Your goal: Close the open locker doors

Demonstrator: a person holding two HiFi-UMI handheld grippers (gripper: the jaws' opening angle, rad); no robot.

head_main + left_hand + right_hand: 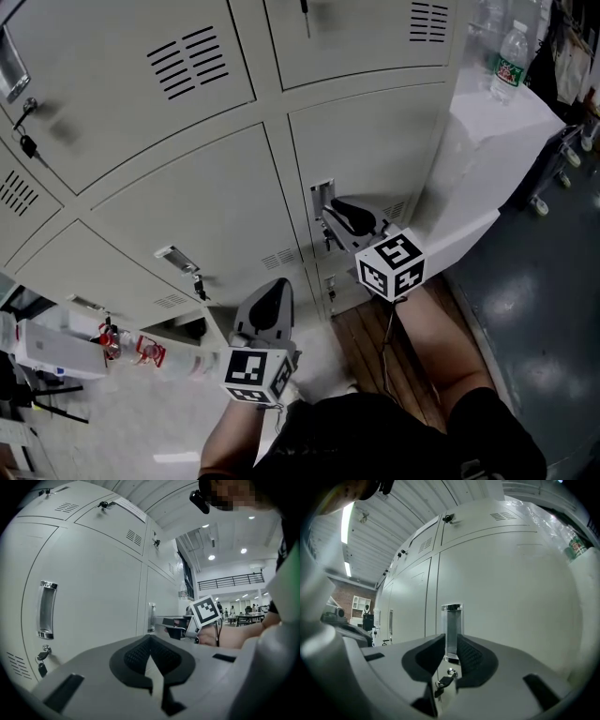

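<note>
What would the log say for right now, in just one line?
left gripper: shut, empty | right gripper: shut on shiny metal handle of grey locker door

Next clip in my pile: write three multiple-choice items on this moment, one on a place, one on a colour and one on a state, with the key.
1. Where are the right tongs?
A. At a locker door handle
B. On the bottle
C. Down on the floor

2. What colour is the bottle's label?
A. Red
B. Green
C. Blue

3. How do the left tongs stand?
A. Wide open
B. Shut on a key
C. Shut, with nothing in them

Key:
1 A: the right gripper view shows the chrome handle clamped between the right tongs.
2 B: the head view shows a green band round the clear bottle.
3 C: the left gripper view shows the left tongs closed together with nothing between them.
</note>
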